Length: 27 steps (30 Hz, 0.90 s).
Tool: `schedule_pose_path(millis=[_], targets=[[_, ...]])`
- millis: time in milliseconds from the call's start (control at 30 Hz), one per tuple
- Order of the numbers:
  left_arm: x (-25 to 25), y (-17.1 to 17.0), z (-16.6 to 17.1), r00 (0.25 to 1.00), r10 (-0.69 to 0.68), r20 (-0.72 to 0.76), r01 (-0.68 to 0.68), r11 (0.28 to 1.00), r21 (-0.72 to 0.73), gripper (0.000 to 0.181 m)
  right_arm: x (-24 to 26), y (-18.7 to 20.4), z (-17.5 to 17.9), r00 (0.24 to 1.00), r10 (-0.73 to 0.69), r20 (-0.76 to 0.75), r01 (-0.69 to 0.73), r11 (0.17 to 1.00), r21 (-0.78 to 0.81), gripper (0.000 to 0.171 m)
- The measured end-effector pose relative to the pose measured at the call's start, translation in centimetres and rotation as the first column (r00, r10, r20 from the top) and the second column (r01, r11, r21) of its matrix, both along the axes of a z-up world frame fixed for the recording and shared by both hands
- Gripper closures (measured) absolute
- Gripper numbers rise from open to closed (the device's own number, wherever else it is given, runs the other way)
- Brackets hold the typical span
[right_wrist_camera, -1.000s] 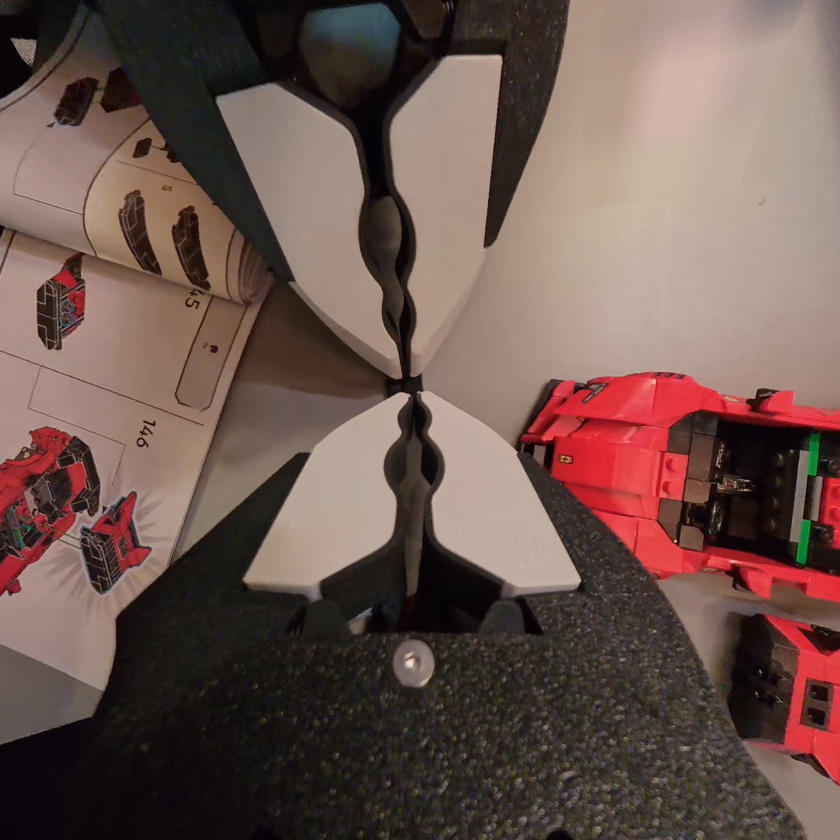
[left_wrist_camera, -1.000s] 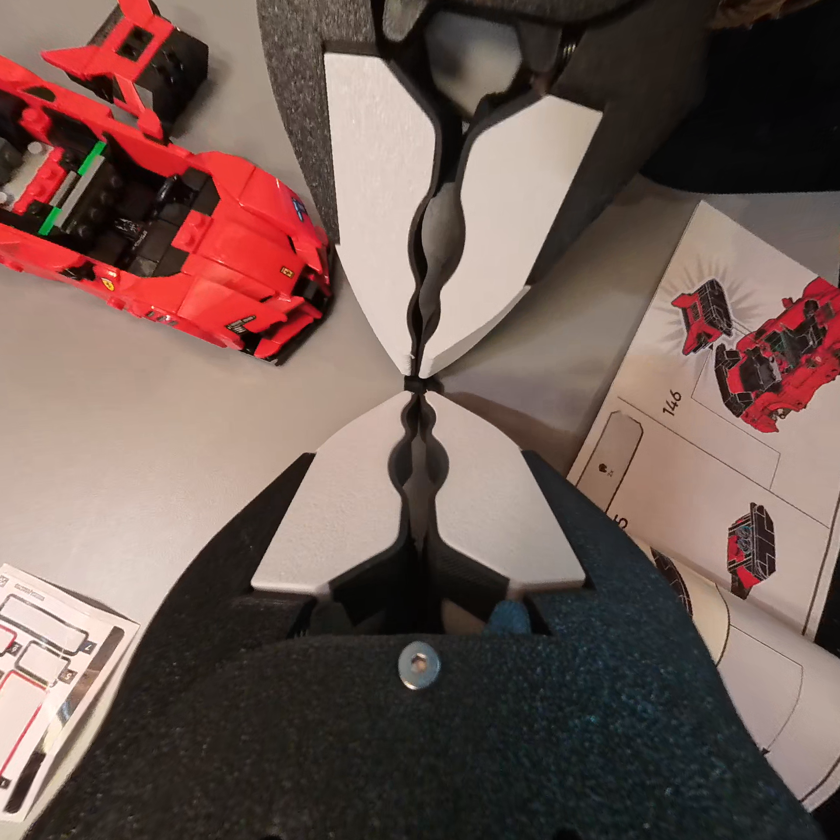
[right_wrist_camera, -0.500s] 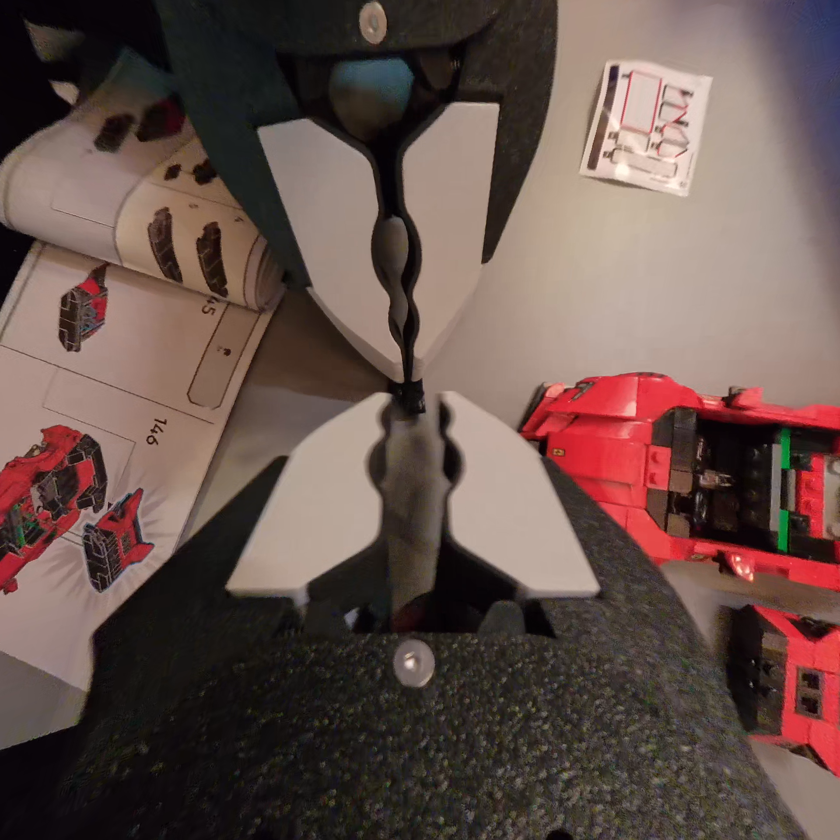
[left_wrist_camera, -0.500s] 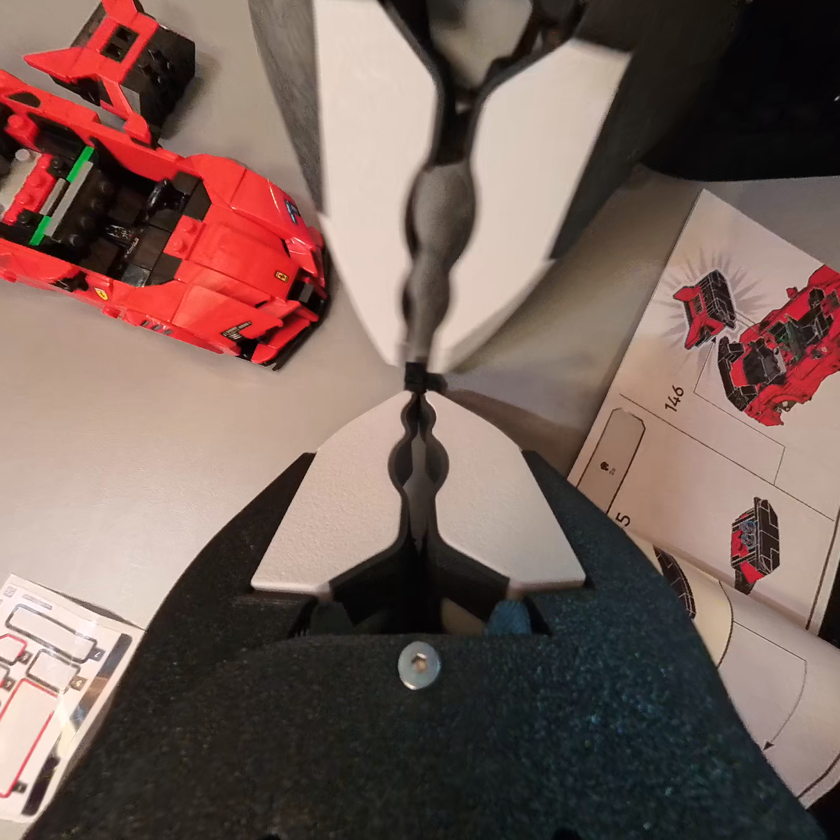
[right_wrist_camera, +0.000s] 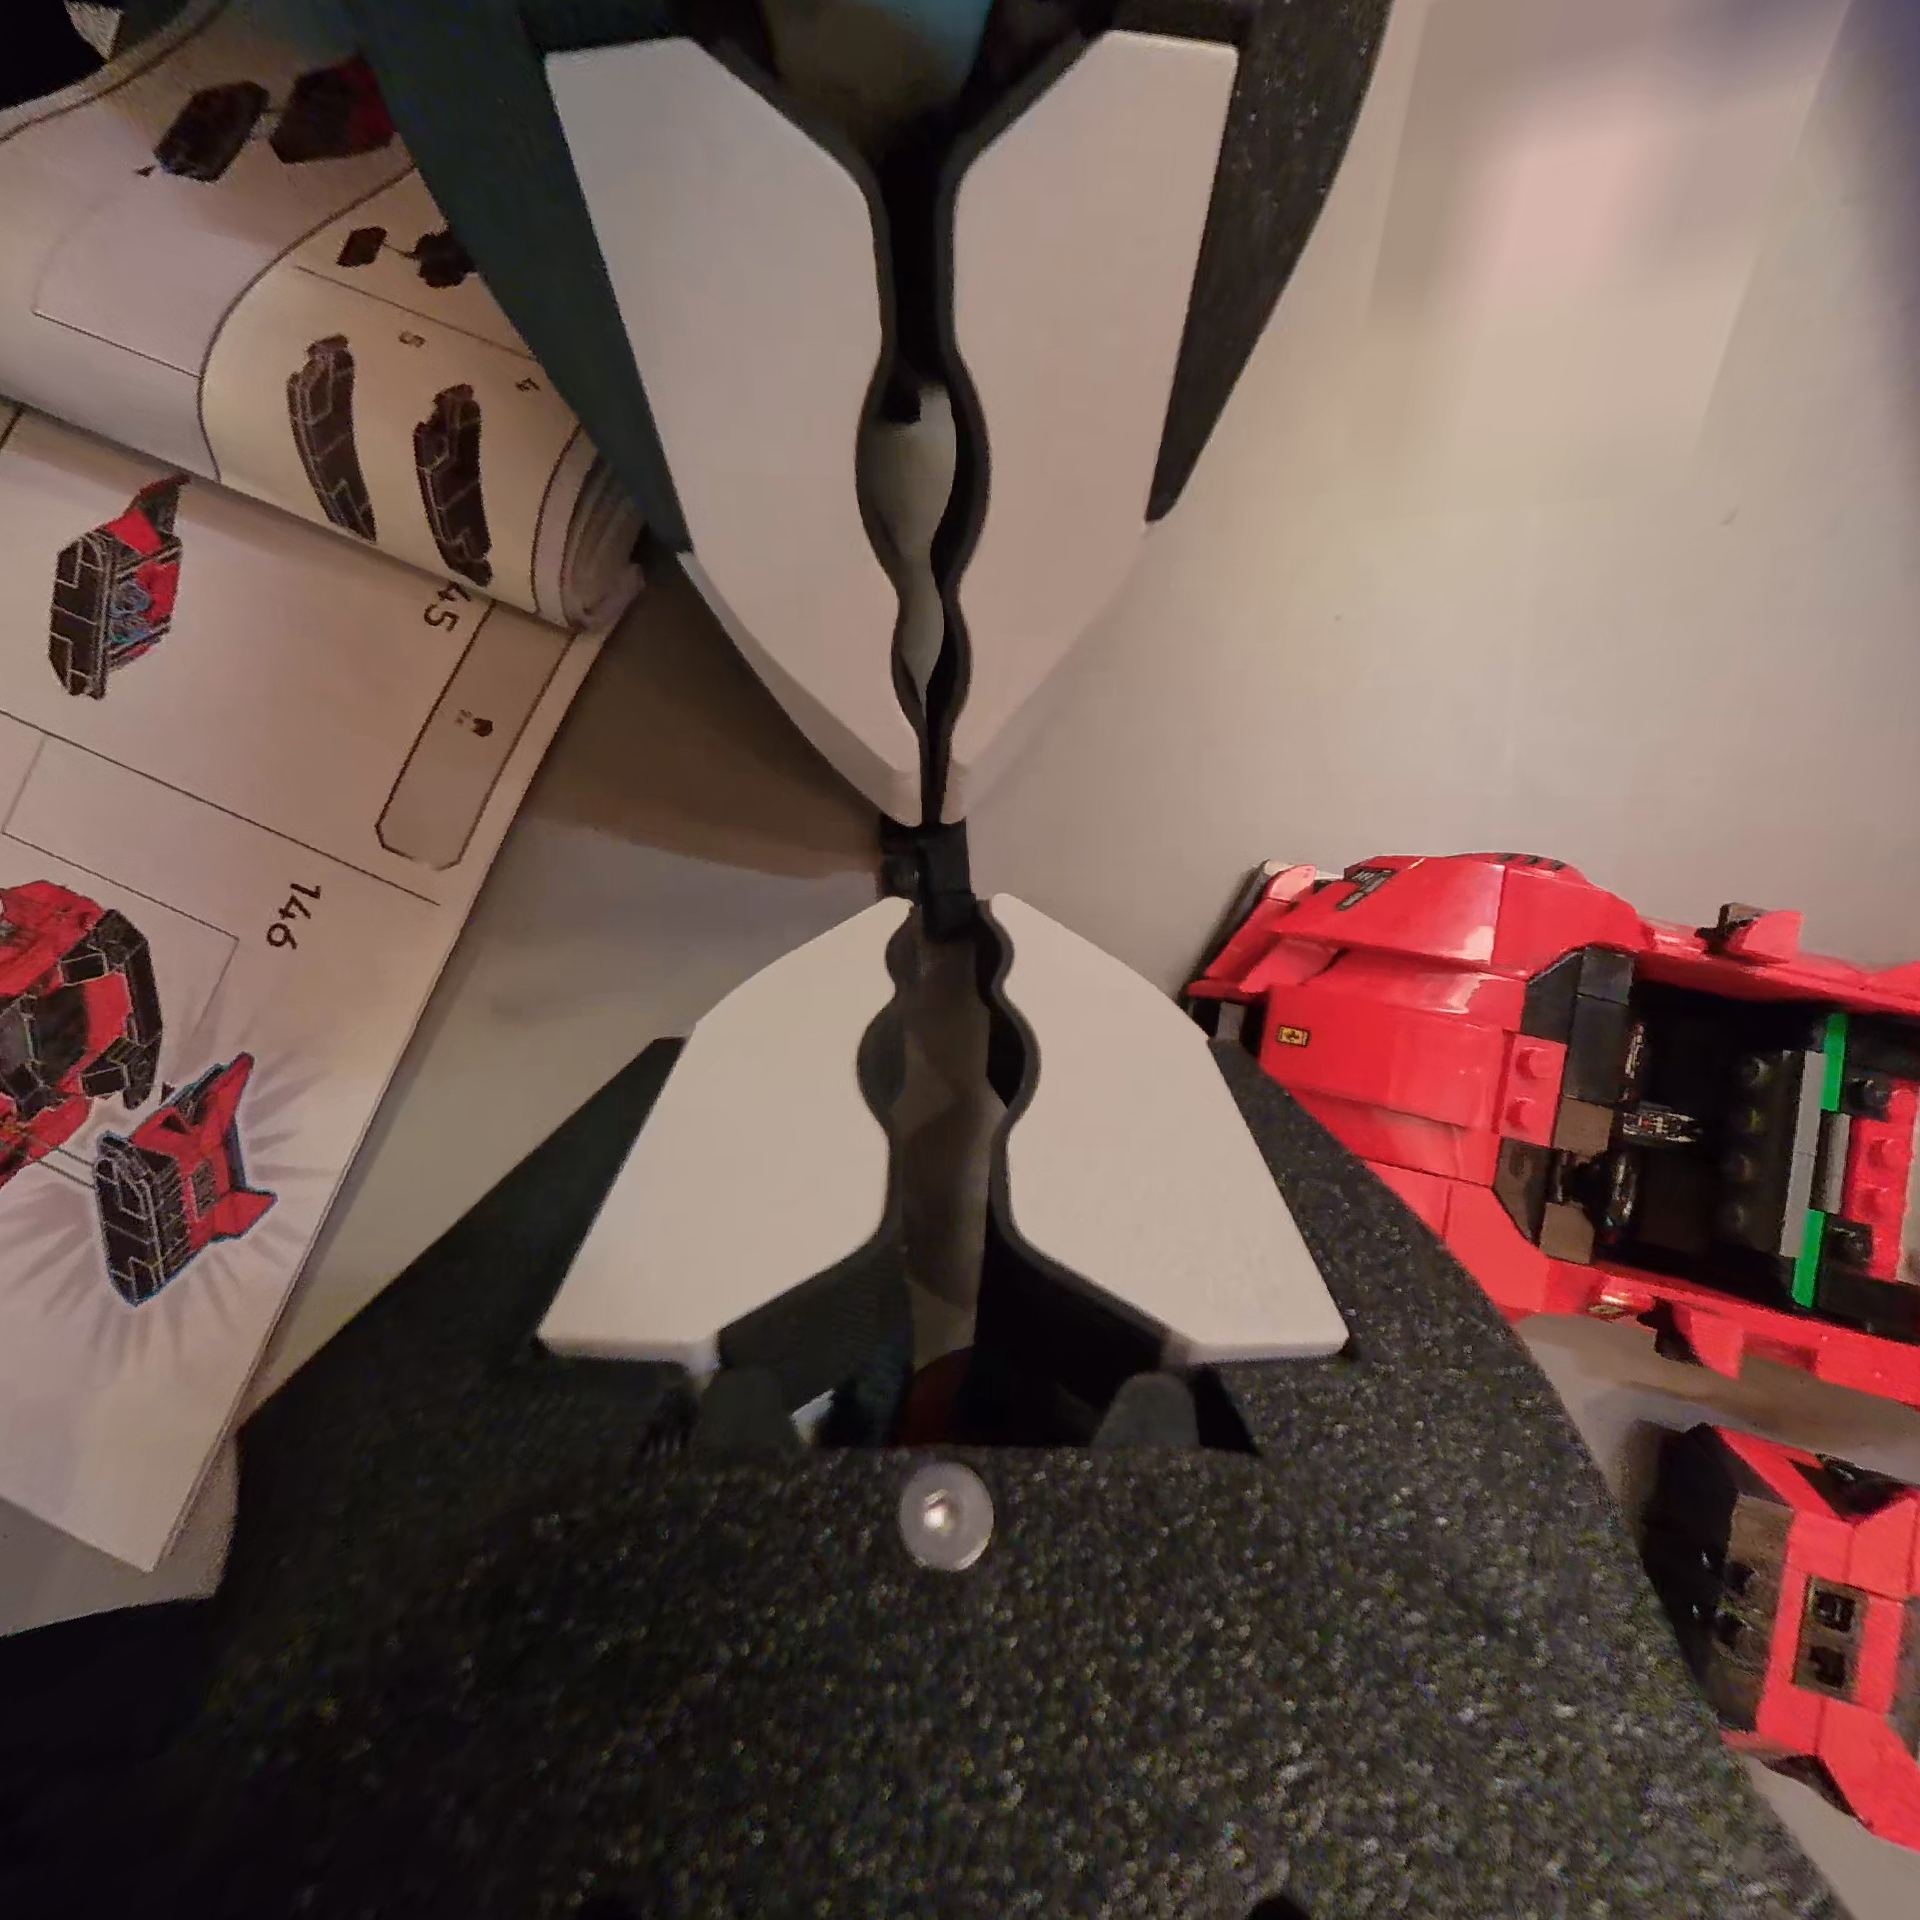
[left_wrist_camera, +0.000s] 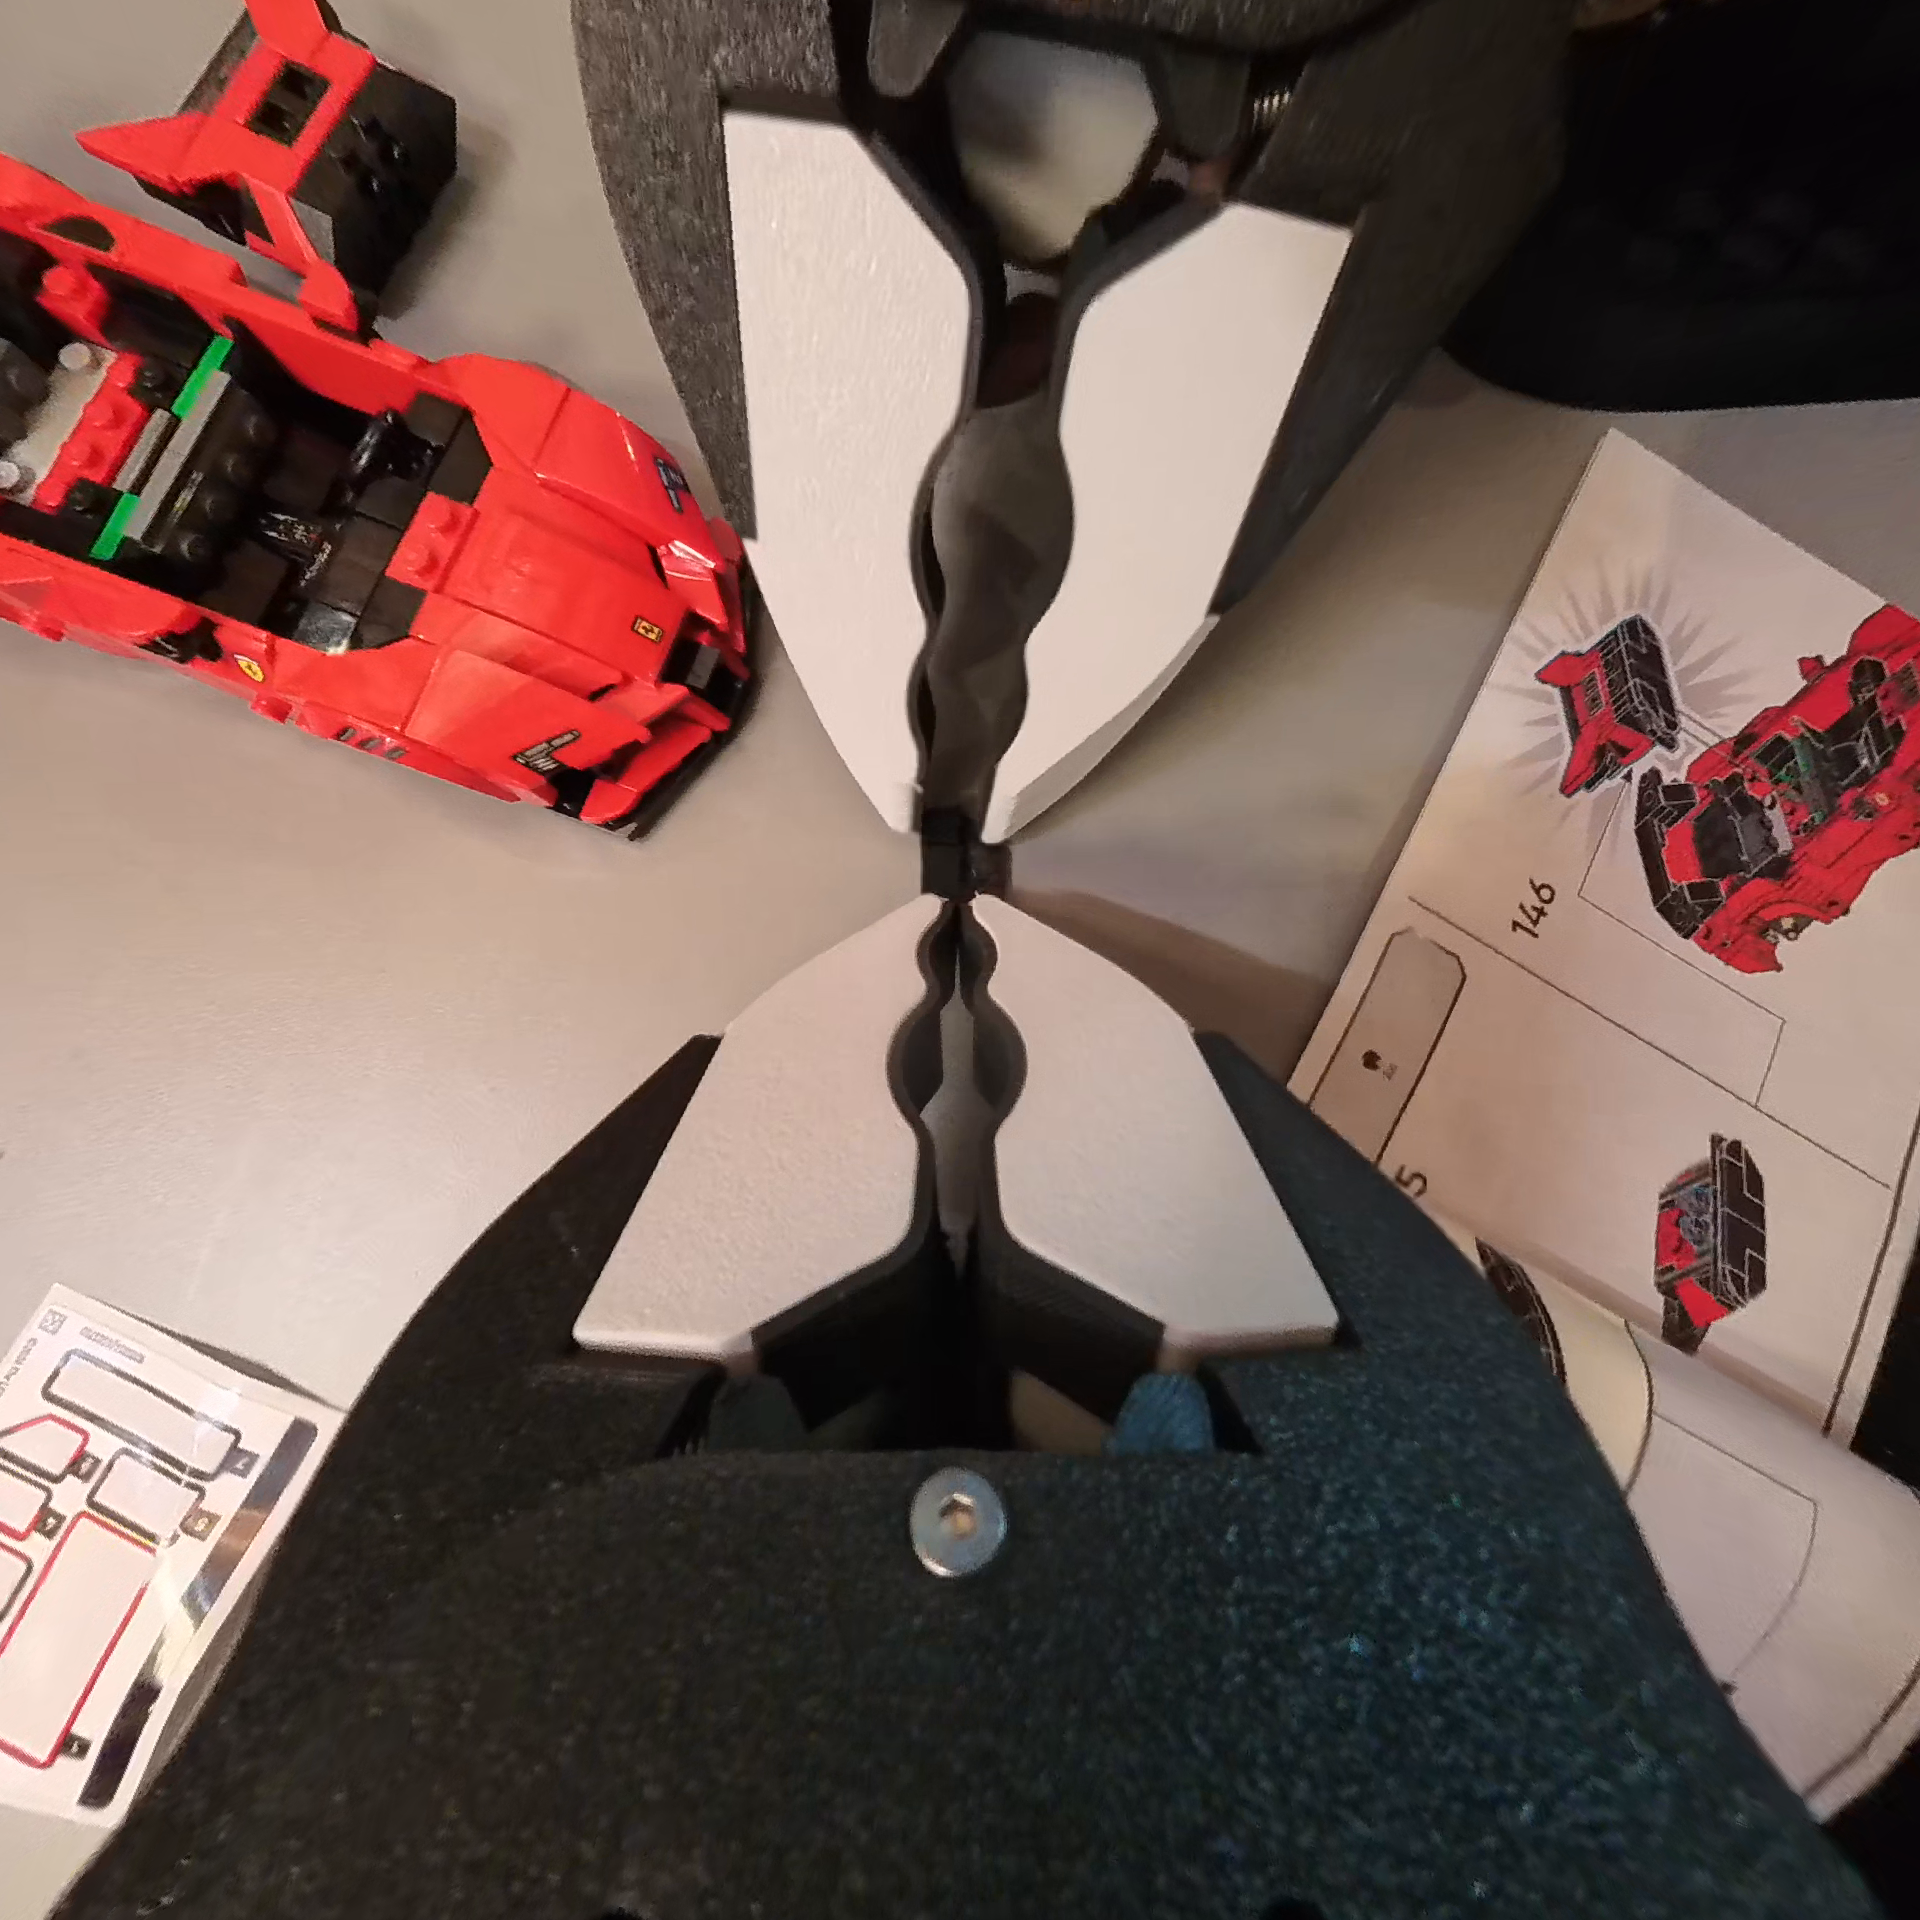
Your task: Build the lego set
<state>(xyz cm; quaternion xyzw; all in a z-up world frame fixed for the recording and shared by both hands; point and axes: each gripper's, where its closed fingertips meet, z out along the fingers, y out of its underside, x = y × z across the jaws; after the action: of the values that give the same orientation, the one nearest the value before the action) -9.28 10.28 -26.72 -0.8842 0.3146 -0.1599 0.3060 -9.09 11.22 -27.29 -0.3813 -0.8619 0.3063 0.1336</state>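
Closing the right gripper point(right_wrist_camera: 948, 916) back down after the wider gap of half a second ago, and bringing it tip to tip with the left gripper point(left_wrist_camera: 951, 920) at the centre of both views. Pinching a small black piece point(left_wrist_camera: 961, 862) between the two sets of tips: clenching it on the left with almost no gap, gripping it on the right with a narrow gap about as wide as the piece, though not showing whether one part or two joined parts are sitting there. Holding that piece up off the grey table point(left_wrist_camera: 312, 1039), above the bare strip between the red car point(left_wrist_camera: 364, 582) at the upper left of the left wrist view and the open instruction booklet point(left_wrist_camera: 1558, 1039) at the right edge. Leaving the separate red and black rear block point(left_wrist_camera: 291, 177) just beside the car's tail at the top left, and the sticker sheet point(left_wrist_camera: 125, 1538) at the lower left corner. Judging the piece as very light, hard and smooth, so likely slipping or flicking away under an uneven squeeze; gripping it across flat opposite faces, right at the fingertips, and pressing straight rather than twisting. Judging the car as stiff but liable to shed parts, so taking it by the low solid sides, not by the open cockpit.
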Motion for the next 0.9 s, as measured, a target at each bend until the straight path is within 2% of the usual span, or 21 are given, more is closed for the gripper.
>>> schedule_pose_path(millis=[467, 533, 633, 900], targets=[[0.5, 0.3, -0.23, 1.0, -0.007, 0.022, 0.007, 1.0, 0.014, 0.181, -0.01, -0.18, -0.03, 0.996, 0.078, 0.049, -0.083, 0.991, 0.103, 0.164], [0.51, 0.28, -0.24, 1.0, -0.01, 0.022, 0.009, 1.0, 0.021, 0.181, -0.17, 0.08, -0.09, 0.996, 0.053, 0.072, -0.06, 0.994, 0.095, 0.154], [0.5, 0.27, -0.25, 1.0, -0.012, 0.022, 0.012, 1.0, 0.019, 0.181, 0.0, -0.33, -0.06, 0.992, 0.098, 0.074, -0.104, 0.991, 0.083, 0.161], [0.5, 0.18, -0.25, 0.999, -0.025, 0.035, 0.025, 1.0, 0.017, 0.181, 0.02, -0.36, -0.09, 0.976, 0.198, 0.092, -0.21, 0.967, 0.146, 0.162]])
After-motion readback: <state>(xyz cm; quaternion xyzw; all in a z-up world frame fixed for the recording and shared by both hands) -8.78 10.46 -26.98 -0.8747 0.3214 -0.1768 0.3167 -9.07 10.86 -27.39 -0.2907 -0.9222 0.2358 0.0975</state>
